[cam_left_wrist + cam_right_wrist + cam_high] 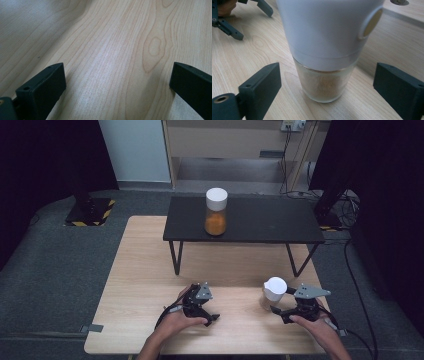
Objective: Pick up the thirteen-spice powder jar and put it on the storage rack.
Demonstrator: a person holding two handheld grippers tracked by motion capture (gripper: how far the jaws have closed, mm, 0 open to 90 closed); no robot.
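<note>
A small glass jar (274, 291) with a tall white lid (324, 32) and brownish powder at its bottom stands on the wooden table (140, 270) at the front right. My right gripper (280, 301) reaches it from the right. In the right gripper view the jar (323, 85) stands between the open jaws of my right gripper (327, 82), with a gap on both sides. My left gripper (212, 307) rests low at the front middle, held by a hand. Its jaws (117, 77) are wide open over bare wood. The left gripper (227, 22) also shows at the top left of the right gripper view.
A low black side table (260, 222) stands across the far half of the wooden table. On it is a tall jar (216, 212) with orange contents and a white cap. Cables trail off both grippers toward the front edge.
</note>
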